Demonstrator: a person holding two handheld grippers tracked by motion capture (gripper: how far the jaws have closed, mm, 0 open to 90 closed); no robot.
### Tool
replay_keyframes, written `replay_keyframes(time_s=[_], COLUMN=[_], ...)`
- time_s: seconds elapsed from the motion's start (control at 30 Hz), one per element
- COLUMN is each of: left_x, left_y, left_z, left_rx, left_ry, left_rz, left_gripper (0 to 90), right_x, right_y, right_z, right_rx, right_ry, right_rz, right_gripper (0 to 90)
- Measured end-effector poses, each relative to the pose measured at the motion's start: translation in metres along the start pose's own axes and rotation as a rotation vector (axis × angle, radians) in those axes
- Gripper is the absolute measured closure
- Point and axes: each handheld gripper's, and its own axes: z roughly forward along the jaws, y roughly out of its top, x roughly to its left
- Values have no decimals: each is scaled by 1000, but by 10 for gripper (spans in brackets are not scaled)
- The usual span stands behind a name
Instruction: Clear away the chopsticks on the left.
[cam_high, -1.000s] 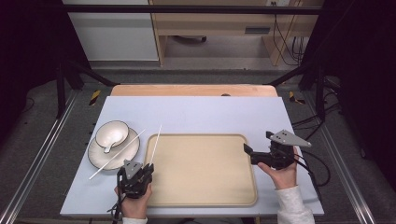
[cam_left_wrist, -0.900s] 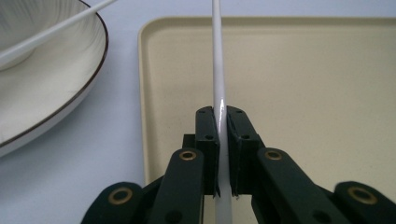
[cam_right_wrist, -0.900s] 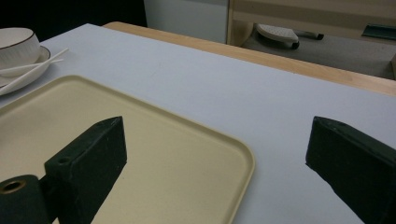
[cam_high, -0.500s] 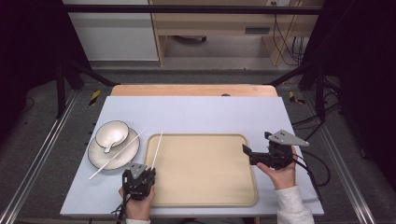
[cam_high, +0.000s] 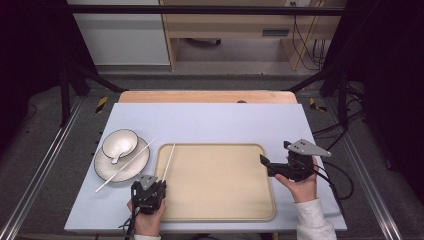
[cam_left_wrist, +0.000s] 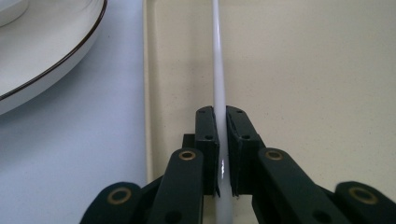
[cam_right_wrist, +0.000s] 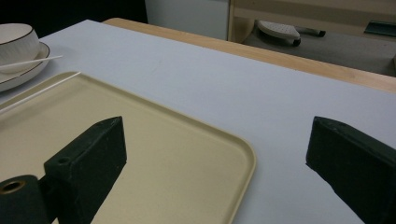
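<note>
My left hand-held gripper is clamped on the white chopstick at the tray's nine o'clock rim. I'd lift it level, keeping its far tip clear of the plate. My right hand-held gripper stands wide, empty, at three o'clock.

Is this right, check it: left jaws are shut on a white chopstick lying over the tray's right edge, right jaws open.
One thing is wrong: the chopstick lies over the tray's left edge, as the high view shows. The left gripper is shut on it, and the right gripper is open.
</note>
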Motion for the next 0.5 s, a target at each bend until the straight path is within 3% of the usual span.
replay_keyframes(time_s=[0.3, 0.5], left_x=[-1, 1], left_y=[1, 3], left_z=[0, -1], left_rx=[7, 8], left_ry=[5, -13], left_rz=[9, 5], left_gripper=[838, 821], right_x=[0, -1], right_y=[0, 1], right_z=[-1, -2], right_rx=[1, -4], right_ry=[0, -4], right_rz=[-1, 2], right_gripper=[53, 53])
